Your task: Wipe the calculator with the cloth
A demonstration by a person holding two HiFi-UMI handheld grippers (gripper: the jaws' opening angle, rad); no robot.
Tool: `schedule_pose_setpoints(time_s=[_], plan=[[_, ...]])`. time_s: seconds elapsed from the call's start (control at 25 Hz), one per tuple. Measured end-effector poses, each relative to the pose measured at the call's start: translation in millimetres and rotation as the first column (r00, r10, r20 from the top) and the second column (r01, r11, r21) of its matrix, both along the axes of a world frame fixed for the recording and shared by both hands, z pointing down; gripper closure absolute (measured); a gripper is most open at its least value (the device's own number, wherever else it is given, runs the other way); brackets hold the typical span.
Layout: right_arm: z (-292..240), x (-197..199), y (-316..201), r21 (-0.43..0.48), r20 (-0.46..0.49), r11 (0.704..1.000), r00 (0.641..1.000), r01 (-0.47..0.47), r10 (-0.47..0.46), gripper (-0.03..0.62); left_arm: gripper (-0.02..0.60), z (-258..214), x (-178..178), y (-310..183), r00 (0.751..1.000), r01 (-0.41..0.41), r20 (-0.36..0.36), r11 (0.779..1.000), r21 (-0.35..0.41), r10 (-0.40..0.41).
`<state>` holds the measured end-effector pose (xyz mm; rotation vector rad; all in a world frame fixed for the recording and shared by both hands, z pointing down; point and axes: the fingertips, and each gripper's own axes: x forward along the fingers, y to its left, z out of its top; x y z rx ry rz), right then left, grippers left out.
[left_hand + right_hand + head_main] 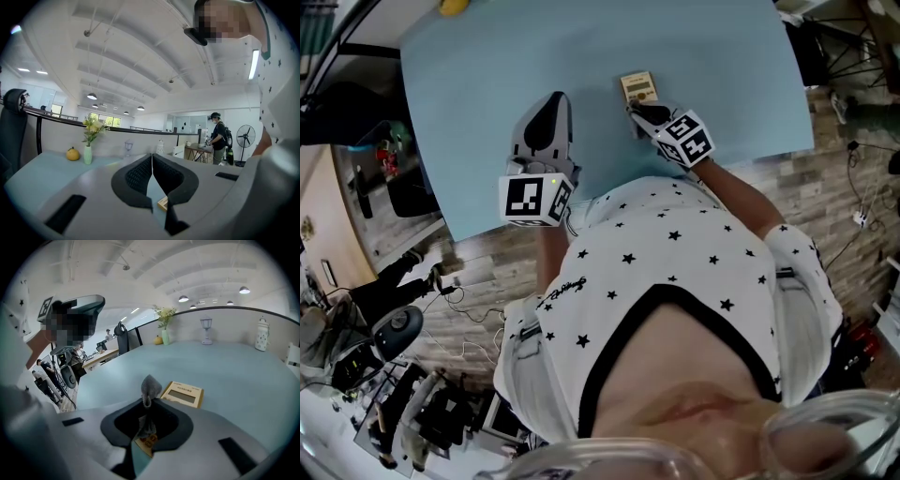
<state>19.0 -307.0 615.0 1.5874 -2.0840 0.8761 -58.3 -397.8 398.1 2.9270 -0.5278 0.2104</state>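
The tan calculator (638,90) lies flat on the light-blue table (487,84), its display end away from me. My right gripper (641,115) sits over its near end, shut on a small grey cloth (150,386) that pokes up between the jaws. In the right gripper view the calculator's display (183,393) lies just beyond the cloth and its orange keys show under the jaws. My left gripper (550,103) rests to the left of the calculator, shut with nothing in it (152,158). A corner of the calculator (163,203) shows below its jaws.
At the table's far edge stand a vase of flowers (88,149), a yellow fruit (72,153), a small lantern (206,330) and a white jar (262,334). A person (218,137) and a fan (246,138) stand in the room beyond. The table's near edge (609,187) runs just behind both grippers.
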Motion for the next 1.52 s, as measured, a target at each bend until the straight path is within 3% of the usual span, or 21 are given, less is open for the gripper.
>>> schedule_pose_setpoints(time_s=[0.72, 1.08, 1.28, 1.52], plan=[[8.5, 56.1, 28.0, -0.035, -0.059, 0.987, 0.986, -0.157, 0.155, 0.548, 0.551, 2.4, 18.8, 6.7, 0.998, -0.069, -0.004, 0.998, -0.001, 0.069], [7.4, 59.5, 30.2, -0.025, -0.053, 0.985, 0.984, -0.169, 0.168, 0.548, 0.551, 1.9, 21.1, 9.4, 0.998, -0.07, -0.006, 0.998, 0.004, 0.07], [-34.1, 80.2, 13.2, 0.106, -0.004, 0.964, 0.969, -0.246, 0.247, 0.548, 0.551, 2.9, 16.5, 8.1, 0.998, -0.055, 0.009, 0.998, 0.014, 0.055], [-121.8, 106.0, -14.0, 0.347, 0.05, 0.88, 0.943, -0.325, 0.329, 0.549, 0.551, 2.4, 8.4, 0.5, 0.999, -0.028, 0.023, 0.999, 0.025, 0.028]])
